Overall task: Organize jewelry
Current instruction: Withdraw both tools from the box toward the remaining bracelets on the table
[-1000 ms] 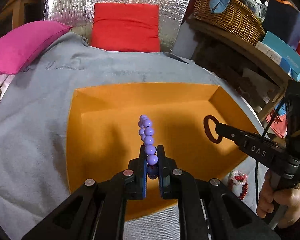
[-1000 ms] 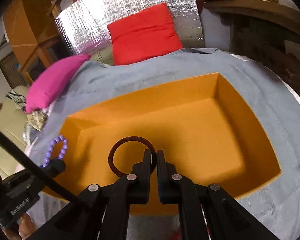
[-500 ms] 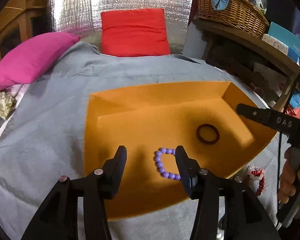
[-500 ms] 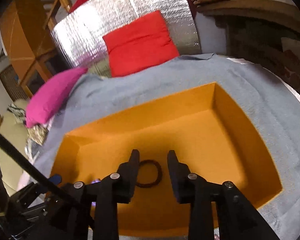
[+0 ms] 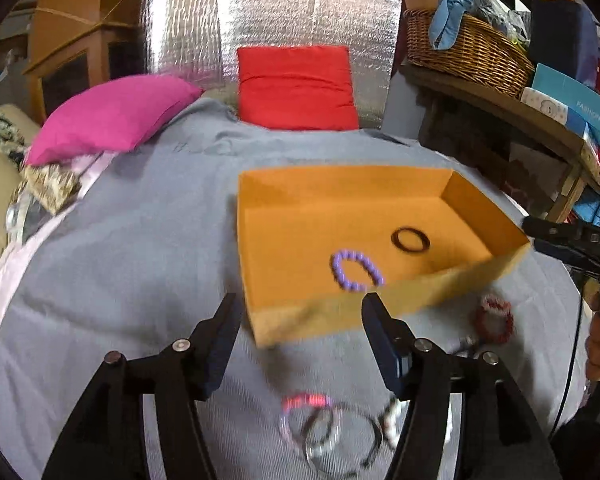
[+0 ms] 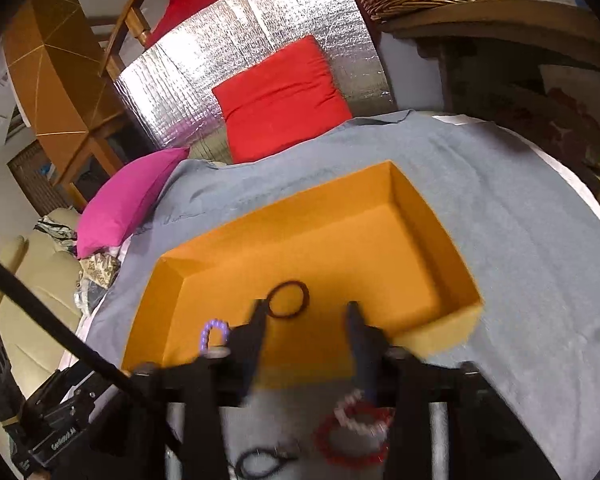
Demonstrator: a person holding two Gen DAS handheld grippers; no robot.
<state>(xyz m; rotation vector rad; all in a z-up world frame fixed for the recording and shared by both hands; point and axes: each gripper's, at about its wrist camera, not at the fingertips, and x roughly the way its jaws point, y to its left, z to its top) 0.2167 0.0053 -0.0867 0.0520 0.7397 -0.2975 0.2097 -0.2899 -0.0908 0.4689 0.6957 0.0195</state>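
Observation:
An orange box [image 5: 284, 196] [image 6: 420, 216] sits on the grey cloth. A purple bead bracelet [image 5: 356, 270] [image 6: 214, 334] and a dark ring bracelet [image 5: 410, 239] [image 6: 289, 299] lie inside it. My left gripper [image 5: 298, 314] is open and empty, just short of the box's near wall. My right gripper [image 6: 308, 320] is open and empty over the near wall. Several loose bracelets [image 5: 324, 428] lie on the cloth between the left fingers. A red and white bead bracelet [image 5: 494, 318] [image 6: 356, 428] lies near the right gripper.
A pink cushion [image 5: 112, 116] and a red cushion [image 5: 296, 88] lie at the back against silver foil [image 5: 268, 16]. A wooden shelf with a wicker basket [image 5: 464, 52] and boxes stands on the right. A thin dark loop [image 6: 260, 460] lies on the cloth.
Both grippers opened, dropped their bracelets in the box, then pulled back toward me behind its near wall. The loose bracelets on the cloth have come into view.

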